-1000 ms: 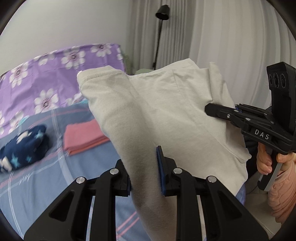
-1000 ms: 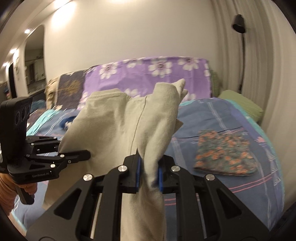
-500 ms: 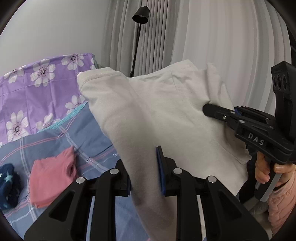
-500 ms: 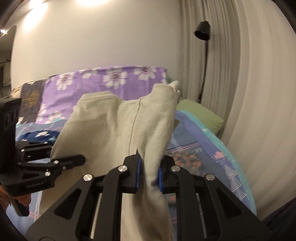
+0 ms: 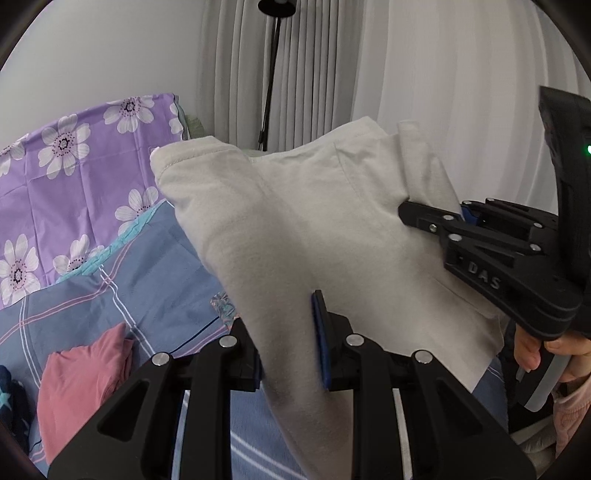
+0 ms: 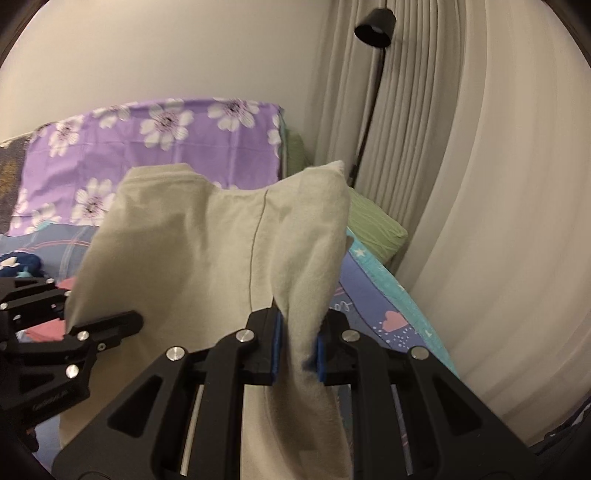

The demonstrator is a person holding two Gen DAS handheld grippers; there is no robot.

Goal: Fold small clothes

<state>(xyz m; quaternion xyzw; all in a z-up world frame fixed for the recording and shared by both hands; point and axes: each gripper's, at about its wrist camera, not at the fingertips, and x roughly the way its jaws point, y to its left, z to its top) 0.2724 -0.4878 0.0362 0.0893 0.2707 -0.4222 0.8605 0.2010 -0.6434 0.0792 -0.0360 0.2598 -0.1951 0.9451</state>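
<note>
The left gripper point(image 5: 290, 343) is clamped on a bunched edge of the beige garment point(image 5: 303, 229), with the cloth pinched between its blue pads point(image 5: 319, 339). The right gripper point(image 6: 297, 343) is likewise clamped on another gathered edge of the same garment point(image 6: 207, 258), the fabric being squeezed between its blue-lined fingers. In the left wrist view, the right gripper point(image 5: 458, 218) is seen at the right side, gripping the garment's far edge, and its handle is held by a hand point(image 5: 546, 350) with a pink sleeve point(image 5: 569, 417) below it. In the right wrist view, the left gripper point(image 6: 107, 325) is seen at the left side, closed on the garment's opposite edge.

The garment is held up in the air between the two grippers, above the bed point(image 5: 155, 266), and is spread between the two grip points with a stitched seam visible down its middle. Its lower part hangs below each gripper.

On the bed's blue plaid sheet, a folded pink cloth point(image 5: 81, 384) is lying at the lower left, and a dark blue starred item point(image 5: 11, 398) is lying just beside it at the frame edge. A purple floral cover point(image 5: 74, 155) is seen behind the bed. A green pillow point(image 6: 369, 225) is lying at the bed's far corner. A black floor lamp point(image 6: 373, 26) is standing against pale curtains point(image 6: 480, 184).
</note>
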